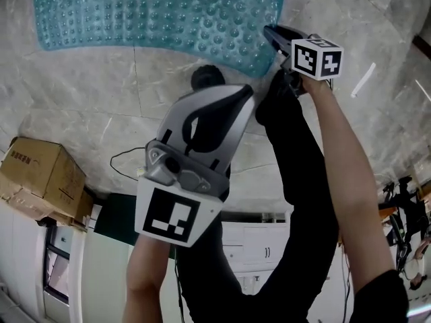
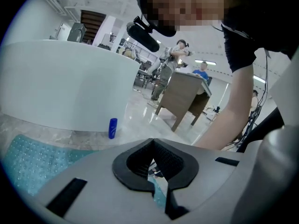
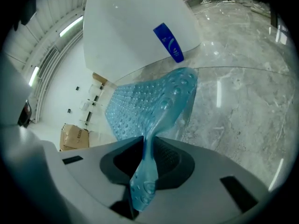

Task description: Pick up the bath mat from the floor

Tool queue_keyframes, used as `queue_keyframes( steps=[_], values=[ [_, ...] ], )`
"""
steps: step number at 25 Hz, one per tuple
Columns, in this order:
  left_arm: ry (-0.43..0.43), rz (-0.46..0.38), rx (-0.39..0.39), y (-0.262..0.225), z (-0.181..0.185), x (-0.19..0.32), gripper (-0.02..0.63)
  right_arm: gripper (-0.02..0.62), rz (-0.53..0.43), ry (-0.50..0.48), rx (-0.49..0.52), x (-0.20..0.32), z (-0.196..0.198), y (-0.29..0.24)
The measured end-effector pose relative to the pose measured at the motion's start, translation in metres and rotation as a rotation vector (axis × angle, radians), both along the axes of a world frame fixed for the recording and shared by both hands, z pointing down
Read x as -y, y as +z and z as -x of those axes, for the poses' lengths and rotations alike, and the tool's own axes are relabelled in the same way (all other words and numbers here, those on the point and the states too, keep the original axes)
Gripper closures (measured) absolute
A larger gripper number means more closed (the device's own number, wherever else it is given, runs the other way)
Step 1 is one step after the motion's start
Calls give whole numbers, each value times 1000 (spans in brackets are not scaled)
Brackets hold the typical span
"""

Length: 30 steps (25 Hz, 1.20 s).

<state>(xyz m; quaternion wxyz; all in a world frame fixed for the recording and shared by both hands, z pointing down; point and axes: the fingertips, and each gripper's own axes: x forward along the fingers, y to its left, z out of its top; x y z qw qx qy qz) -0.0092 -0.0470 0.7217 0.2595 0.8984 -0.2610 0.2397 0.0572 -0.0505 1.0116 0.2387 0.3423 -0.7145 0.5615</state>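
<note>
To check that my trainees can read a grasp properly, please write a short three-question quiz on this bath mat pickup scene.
1. True or false: the right gripper is shut on an edge of the bath mat.
2. What stands by the white tub, beyond the mat? A) a red cup B) a blue bottle C) a green sponge
3. Short answer: is the whole mat off the floor?

Key
1. True.
2. B.
3. No. Most of it lies on the floor, and only the gripped edge is raised.
</note>
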Motion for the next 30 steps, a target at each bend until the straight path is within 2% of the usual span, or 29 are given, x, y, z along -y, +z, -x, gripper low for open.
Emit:
queue_keyframes(
  steps=[15,18,26,28,30],
  values=[
    [-129,-70,-13,-163,9,5,594,551,-156,-8,132,27,43,-235],
    [-125,-76,-28,-204,5,-3,594,554,-170,-12,153,22,47,-284],
    [-94,-137,-4,-296,2,-13,594,557,-208,-17,176,12,41,-395],
    [-133,-168,-22,-320,6,-8,594,557,-228,-28,176,11,40,-422],
    [-231,-181,-81,-347,8,-1,594,557,-249,-29,181,10,36,-451]
  ],
)
